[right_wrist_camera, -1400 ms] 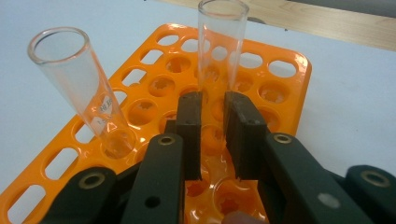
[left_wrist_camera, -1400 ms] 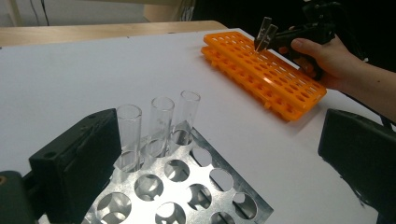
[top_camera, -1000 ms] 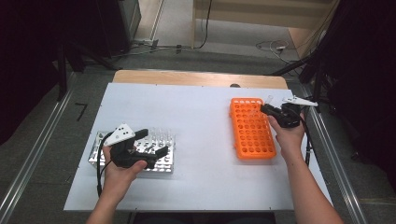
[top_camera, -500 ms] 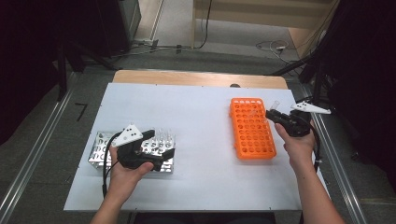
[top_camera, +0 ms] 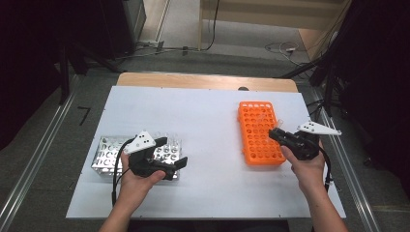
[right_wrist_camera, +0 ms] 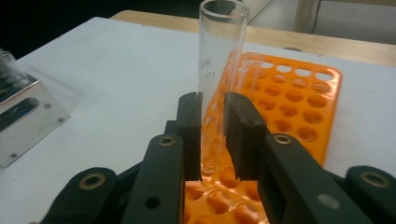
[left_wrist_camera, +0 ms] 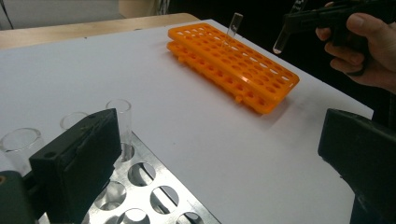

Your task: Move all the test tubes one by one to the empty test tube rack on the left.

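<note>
The right gripper [top_camera: 276,134] holds a glass tube [right_wrist_camera: 218,70] between its jaws, which are clamped on the tube's lower part with its round bottom showing between them in the right gripper view. The tube's open mouth points away from the hand. This gripper hangs just off the right side of the orange rack [top_camera: 260,131], near the desk's right edge. The rack lies flat on the white desk [top_camera: 208,121], and one more tube [left_wrist_camera: 232,27] stands in a hole at its far end.

The left gripper [top_camera: 180,163] is over the metal rack [top_camera: 109,153] near the desk's front left corner. Its jaws stand wide apart with nothing between them. Several glass tubes [left_wrist_camera: 119,122] stand upright in the metal rack, just beside one jaw in the left gripper view.
</note>
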`<state>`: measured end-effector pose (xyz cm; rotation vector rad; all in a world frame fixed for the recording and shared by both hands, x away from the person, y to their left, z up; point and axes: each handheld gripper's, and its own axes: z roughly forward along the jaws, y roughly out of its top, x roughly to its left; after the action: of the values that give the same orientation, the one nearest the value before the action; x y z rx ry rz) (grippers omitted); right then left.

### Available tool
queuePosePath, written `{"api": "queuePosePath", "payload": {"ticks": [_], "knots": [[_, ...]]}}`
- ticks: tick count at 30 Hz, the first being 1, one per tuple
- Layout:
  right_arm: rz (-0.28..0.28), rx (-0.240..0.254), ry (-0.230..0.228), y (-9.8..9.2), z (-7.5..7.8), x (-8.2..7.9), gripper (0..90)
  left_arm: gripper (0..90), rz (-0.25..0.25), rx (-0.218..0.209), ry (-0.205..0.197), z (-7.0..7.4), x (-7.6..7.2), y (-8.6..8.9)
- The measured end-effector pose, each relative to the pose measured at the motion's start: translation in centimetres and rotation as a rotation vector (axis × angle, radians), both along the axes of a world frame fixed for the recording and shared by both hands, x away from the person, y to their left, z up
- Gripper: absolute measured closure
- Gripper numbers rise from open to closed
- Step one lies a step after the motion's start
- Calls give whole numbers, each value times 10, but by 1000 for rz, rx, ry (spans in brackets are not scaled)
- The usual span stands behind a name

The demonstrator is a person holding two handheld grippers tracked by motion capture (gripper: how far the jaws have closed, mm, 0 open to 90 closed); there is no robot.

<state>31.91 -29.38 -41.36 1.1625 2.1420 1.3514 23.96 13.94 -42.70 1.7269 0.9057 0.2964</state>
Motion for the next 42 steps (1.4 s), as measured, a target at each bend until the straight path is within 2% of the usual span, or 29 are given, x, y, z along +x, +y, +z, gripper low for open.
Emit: {"api": "queuePosePath", "payload": {"ticks": [3, 9, 12, 16, 25, 35, 39, 42], "knots": [[44, 24, 9, 11, -2, -9, 742, 0, -12, 2, 2, 1, -2, -3], [140, 15, -1, 39, -1, -25, 741, 0, -37, -5, -3, 3, -5, -12], [169, 12, -9, 47, 0, -29, 741, 0, -51, -2, -11, 4, -6, -17], [214, 30, 10, 57, 0, -36, 741, 0, -61, -11, -6, 7, -7, -24], [289, 2, 10, 82, -2, -47, 741, 1, -101, -19, -21, 12, -11, -37], [362, -21, 25, 110, -9, -60, 742, 12, -119, -15, -24, 15, -14, -45], [387, -43, 21, 119, -10, -64, 741, 28, -137, -12, -28, 17, -15, -49], [403, -51, 21, 124, -11, -67, 742, 59, -143, -28, -26, 18, -16, -51]]}}
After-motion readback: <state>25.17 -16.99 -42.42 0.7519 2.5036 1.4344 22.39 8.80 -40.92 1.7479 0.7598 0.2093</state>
